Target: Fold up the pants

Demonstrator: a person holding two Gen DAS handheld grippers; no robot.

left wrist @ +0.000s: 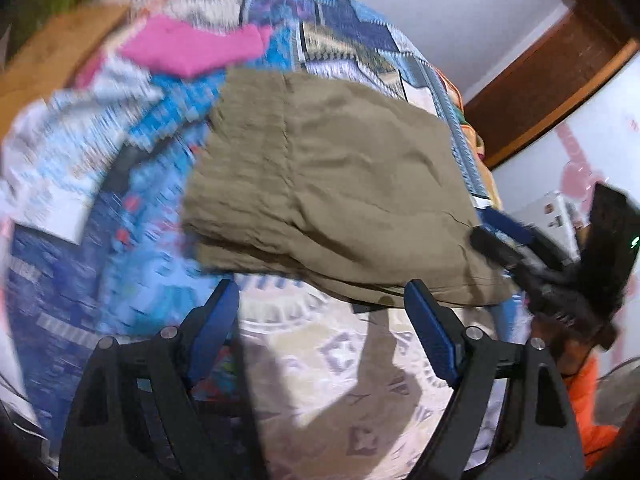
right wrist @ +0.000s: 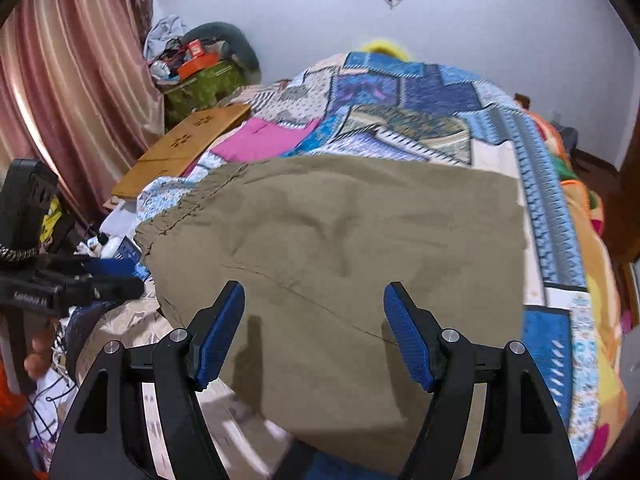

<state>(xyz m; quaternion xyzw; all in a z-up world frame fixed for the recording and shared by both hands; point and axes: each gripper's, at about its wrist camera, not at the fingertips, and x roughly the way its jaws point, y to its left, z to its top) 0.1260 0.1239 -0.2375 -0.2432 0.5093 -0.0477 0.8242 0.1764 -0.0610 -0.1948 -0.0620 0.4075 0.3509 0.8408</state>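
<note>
Olive-brown pants (left wrist: 332, 184) lie folded in a thick stack on the patchwork bedspread (left wrist: 352, 36); in the right wrist view the pants (right wrist: 340, 248) fill the middle, with the elastic waistband at the left. My left gripper (left wrist: 322, 300) is open and empty, just short of the stack's near edge. My right gripper (right wrist: 314, 304) is open and empty, hovering over the near part of the pants. The right gripper also shows in the left wrist view (left wrist: 504, 240) at the stack's right corner, and the left gripper shows in the right wrist view (right wrist: 100, 280) at the left.
A pink garment (right wrist: 264, 138) lies on the bed beyond the pants. A wooden board (right wrist: 184, 148) leans at the bed's left edge beside a curtain (right wrist: 72, 92). Clutter and a green bundle (right wrist: 204, 84) sit at the back left. A pale patterned cloth (left wrist: 340, 380) lies nearest me.
</note>
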